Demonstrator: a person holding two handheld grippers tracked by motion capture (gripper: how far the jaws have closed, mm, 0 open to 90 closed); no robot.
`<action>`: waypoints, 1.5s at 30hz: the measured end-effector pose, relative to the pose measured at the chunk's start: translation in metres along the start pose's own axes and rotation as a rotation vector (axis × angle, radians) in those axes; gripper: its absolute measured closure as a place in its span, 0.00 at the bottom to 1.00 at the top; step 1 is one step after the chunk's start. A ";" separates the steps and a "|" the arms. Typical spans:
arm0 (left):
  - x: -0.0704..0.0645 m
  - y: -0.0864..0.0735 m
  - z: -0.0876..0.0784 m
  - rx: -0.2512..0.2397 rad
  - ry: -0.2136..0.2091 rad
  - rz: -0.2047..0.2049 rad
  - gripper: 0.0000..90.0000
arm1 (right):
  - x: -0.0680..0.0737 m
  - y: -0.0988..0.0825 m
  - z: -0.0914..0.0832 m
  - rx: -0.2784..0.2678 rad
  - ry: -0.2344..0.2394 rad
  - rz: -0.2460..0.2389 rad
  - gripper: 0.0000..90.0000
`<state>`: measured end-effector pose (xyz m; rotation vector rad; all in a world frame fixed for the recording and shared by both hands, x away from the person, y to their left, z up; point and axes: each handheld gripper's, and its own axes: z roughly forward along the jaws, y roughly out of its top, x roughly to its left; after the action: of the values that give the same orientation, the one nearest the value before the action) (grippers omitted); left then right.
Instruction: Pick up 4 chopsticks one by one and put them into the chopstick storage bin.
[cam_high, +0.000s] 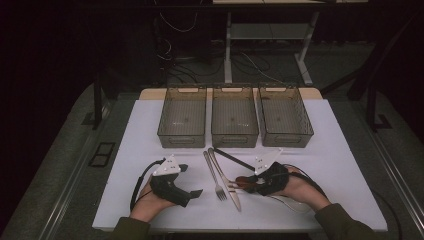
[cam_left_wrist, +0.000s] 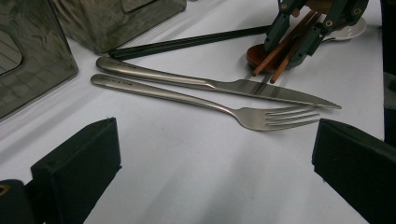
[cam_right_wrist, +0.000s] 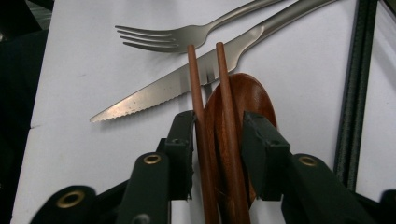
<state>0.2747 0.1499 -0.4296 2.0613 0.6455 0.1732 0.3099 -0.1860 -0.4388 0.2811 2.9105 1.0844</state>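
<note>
Near the desk's (cam_high: 125, 200) front edge, the left gripper (cam_high: 192, 180) rests released, holding nothing. The right gripper (cam_right_wrist: 218, 135) is clenching around two wooden chopsticks (cam_right_wrist: 224, 93) over a wooden spoon (cam_right_wrist: 254, 93), though full contact is unclear. Fork (cam_high: 214, 175), knife (cam_high: 225, 177) and black chopsticks (cam_high: 232, 158) lie unsorted; the three bins (cam_high: 235, 135) beyond are empty, so sorting looks barely begun.

text: none legible | knife (cam_left_wrist: 219, 86) and fork (cam_left_wrist: 201, 100) handle stamps: too small
</note>
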 end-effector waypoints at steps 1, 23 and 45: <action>0.000 0.000 0.000 0.000 0.000 0.000 0.00 | 0.000 0.000 0.000 0.000 0.000 0.000 0.74; 0.000 0.000 0.000 0.000 -0.001 -0.001 0.00 | -0.002 -0.001 -0.001 -0.017 0.023 0.006 0.87; 0.000 0.000 0.000 0.004 -0.008 0.000 0.00 | -0.008 -0.003 -0.010 -0.046 0.039 0.036 0.93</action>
<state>0.2749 0.1501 -0.4297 2.0645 0.6417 0.1638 0.3162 -0.1967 -0.4334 0.3163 2.9208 1.1735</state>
